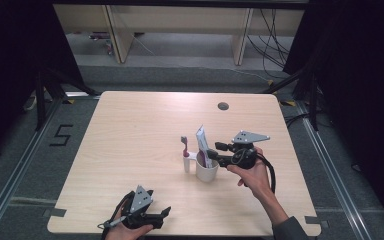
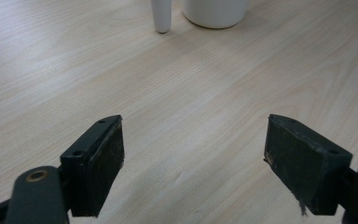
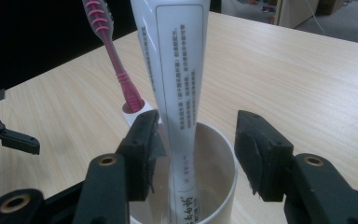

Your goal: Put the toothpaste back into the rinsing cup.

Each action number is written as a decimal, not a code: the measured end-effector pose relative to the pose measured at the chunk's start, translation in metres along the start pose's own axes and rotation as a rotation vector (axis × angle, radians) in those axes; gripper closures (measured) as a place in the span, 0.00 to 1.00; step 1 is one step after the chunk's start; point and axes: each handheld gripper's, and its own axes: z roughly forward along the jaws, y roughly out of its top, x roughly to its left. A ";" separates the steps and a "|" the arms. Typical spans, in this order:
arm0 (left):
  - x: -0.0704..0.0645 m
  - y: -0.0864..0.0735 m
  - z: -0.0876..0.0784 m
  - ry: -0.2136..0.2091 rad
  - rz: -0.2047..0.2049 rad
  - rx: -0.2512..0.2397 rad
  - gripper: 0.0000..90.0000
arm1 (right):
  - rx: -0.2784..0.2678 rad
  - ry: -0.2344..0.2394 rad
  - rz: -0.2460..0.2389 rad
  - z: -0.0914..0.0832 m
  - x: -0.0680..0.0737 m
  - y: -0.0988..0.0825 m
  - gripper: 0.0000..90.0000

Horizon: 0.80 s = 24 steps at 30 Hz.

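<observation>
So here's where we're at: the toothpaste tube [image 3: 179, 93] stands nearly upright in the white cup [image 1: 206, 172] mid-worktop [image 1: 130, 140], long axis pointing up, leaning a touch. Our right tongs [image 3: 196, 149] are spread around it just above the cup rim; the tube sits close to one pad, with a clear gap on the other side, so we're not pinching it. The pink toothbrush [image 3: 114, 56] stands in its little white holder [image 1: 186, 162] just beside the cup. Our left tongs [image 2: 193, 154] are spread wide too, holding nothing, low near the worktop's front edge and well away. The right hand is plainly nearer, so we'd guess the tube is its job.
</observation>
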 end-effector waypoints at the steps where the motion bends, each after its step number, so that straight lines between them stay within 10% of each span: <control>1: 0.001 0.000 0.001 -0.001 -0.004 -0.004 0.22 | 0.001 0.006 0.009 -0.001 0.000 0.000 0.55; 24: 0.000 0.000 0.000 0.000 -0.003 -0.005 0.22 | -0.021 -0.034 0.059 -0.024 -0.012 -0.003 0.49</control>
